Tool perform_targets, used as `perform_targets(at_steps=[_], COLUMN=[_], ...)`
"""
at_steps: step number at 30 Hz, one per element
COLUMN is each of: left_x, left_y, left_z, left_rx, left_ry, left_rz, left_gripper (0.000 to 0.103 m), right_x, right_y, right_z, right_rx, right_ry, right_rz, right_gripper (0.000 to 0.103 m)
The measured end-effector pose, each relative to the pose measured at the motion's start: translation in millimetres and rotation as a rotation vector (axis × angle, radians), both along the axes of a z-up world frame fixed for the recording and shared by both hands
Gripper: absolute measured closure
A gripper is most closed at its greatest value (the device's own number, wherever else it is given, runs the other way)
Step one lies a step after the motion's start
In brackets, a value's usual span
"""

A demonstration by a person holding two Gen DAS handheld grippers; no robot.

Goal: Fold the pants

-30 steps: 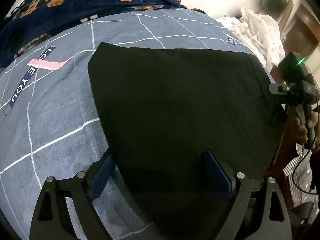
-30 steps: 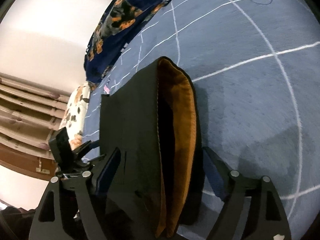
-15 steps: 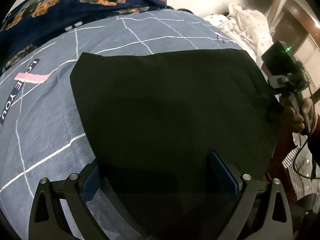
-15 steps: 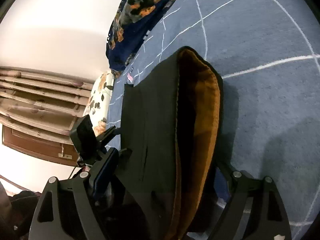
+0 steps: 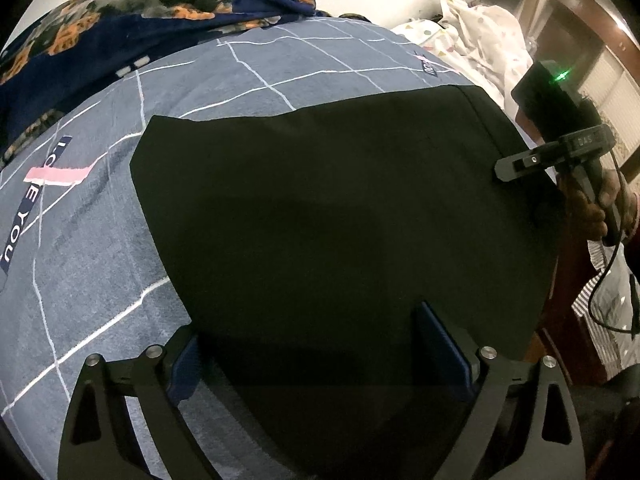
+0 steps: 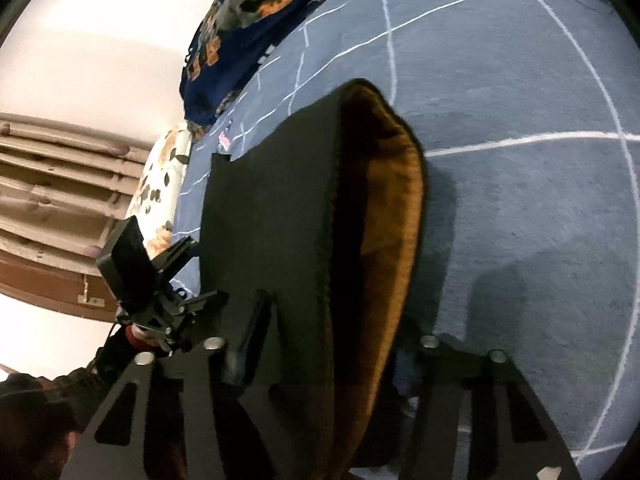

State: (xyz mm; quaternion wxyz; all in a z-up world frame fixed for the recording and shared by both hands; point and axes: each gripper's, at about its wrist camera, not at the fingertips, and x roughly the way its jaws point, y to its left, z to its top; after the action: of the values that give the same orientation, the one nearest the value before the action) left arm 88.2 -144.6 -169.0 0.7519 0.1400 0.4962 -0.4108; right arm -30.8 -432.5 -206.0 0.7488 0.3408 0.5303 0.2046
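Observation:
Black pants (image 5: 340, 208) lie folded flat on the grey-blue checked bed sheet (image 5: 80, 240). My left gripper (image 5: 314, 352) stands open, its blue-padded fingers wide apart on either side of the pants' near edge. In the right wrist view the pants (image 6: 272, 208) show their waist opening with an orange-brown lining (image 6: 400, 208). My right gripper (image 6: 326, 348) is closing with that waist between its jaws; one finger (image 6: 248, 336) lies over the black cloth and the other is mostly hidden behind the waist. The left gripper (image 6: 196, 276) shows at the pants' left edge.
A navy floral blanket (image 5: 120, 20) is bunched along the far side of the bed. White dotted cloth (image 5: 480, 28) lies at the far right corner. A floral pillow (image 6: 160, 184) and wooden slats (image 6: 48, 184) are beyond the bed's edge. A hand (image 5: 592, 208) holds the right gripper's handle.
The right gripper's fingers have drawn closer together around the pants' waist. The left view has rolled slightly, and its fingers stay wide apart over the near edge.

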Motion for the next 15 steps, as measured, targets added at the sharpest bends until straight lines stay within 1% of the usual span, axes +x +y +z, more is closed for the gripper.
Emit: perform_targets(at_steps=[2,4,6,7,8,9,10,11,12,13,14,15], left_x=[0,0,0,0,0,-1,-2,-1,1,3,4,6], left_y=[-2,-3,-4,-4,-4,-4,-3,-2,-1,1,2,4], left_z=[0,-1,-1,-1,-1,0,1,1,2,3,4,5], left_rx=[0.008,0.013,0.016,0.016,0.016,0.015,0.015,0.012,0.005,-0.001,-0.005,-0.009], left_ry=[-0.004,-0.003,-0.005,-0.01,-0.017,-0.031,-0.051,-0.054,-0.057,-0.054,-0.052,-0.049], left_rz=[-0.003,-0.003,-0.004,-0.005,-0.005,-0.002,0.005,0.009,0.019,0.025,0.029,0.033], left_gripper=[0.009,0.009,0.009,0.009,0.012,0.019,0.022,0.03,0.037,0.041,0.046,0.051], right_x=[-1,-2,-2,-1,0,1,2,2,2,2,2,1], right_y=[-1,0,2,2,3,4,6,8,11,13,14,13], right_z=[-2,-3,-3,-3,-3,-3,-2,-1,0,0,0,-1], right_rx=[0.018,0.024,0.047,0.06,0.065,0.062,0.056,0.044,0.018,-0.011,-0.03,-0.022], right_ry=[-0.003,-0.026,-0.042,-0.046,-0.047,-0.047,-0.047,-0.047,-0.049,-0.05,-0.048,-0.047], right_rz=[-0.017,-0.024,-0.032,-0.037,-0.042,-0.042,-0.043,-0.042,-0.039,-0.036,-0.038,-0.049], right_gripper=[0.057,0.055,0.048,0.047,0.047,0.047,0.047,0.049,0.057,0.062,0.065,0.067])
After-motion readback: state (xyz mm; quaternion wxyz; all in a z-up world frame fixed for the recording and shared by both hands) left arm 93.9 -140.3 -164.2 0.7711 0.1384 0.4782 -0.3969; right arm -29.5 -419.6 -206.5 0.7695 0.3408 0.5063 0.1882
